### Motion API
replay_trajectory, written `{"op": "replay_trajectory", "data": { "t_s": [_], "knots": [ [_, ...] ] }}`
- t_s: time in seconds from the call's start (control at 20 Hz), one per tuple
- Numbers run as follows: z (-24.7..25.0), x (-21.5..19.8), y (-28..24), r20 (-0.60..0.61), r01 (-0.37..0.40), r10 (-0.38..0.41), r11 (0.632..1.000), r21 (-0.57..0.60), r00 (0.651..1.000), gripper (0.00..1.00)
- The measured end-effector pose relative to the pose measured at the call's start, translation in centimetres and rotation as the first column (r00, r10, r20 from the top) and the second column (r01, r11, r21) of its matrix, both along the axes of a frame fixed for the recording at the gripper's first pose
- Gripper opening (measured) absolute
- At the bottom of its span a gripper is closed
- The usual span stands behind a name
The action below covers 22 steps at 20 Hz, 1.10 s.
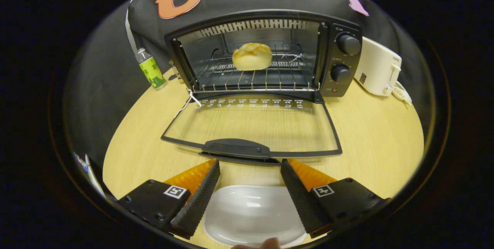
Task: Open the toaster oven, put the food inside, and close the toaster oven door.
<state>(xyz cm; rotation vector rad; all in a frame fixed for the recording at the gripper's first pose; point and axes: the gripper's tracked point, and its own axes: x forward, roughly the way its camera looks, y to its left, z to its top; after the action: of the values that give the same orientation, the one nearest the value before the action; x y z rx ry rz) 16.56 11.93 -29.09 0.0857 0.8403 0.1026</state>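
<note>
Tongs [250,168] spread wide, 1 bun [252,56] inside 1 toaster oven [341,54], 1 plate [251,212]

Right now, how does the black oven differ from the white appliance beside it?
The toaster oven is black and boxy, its glass door folded flat onto the table; the white appliance is smaller, rounded and closed. The oven holds a bread roll on its rack. Both stand on the wooden table, beyond the open, empty hand-held gripper.
</note>
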Motion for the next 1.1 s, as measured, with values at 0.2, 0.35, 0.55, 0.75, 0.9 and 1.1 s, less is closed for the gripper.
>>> {"op": "replay_trajectory", "data": {
  "t_s": [0.2,0.35,0.55,0.75,0.9,1.1],
  "knots": [
    [0.0,0.5,-0.1,0.012,0.000,0.000,1.000,-0.011,1.000,1.00],
    [1.4,0.5,0.0,0.052,-0.011,0.012,1.000,-0.010,0.999,1.00],
    [5.3,1.6,0.0,0.142,-0.025,0.026,1.000,-0.011,0.990,1.00],
    [6.1,1.9,0.1,0.130,-0.020,0.015,0.999,0.038,0.991,1.00],
    [7.0,2.4,0.1,0.157,-0.022,0.014,0.999,0.046,0.987,1.00],
    [9.4,3.7,0.3,0.225,-0.014,0.003,0.999,0.045,0.974,1.00]
  ]
}}
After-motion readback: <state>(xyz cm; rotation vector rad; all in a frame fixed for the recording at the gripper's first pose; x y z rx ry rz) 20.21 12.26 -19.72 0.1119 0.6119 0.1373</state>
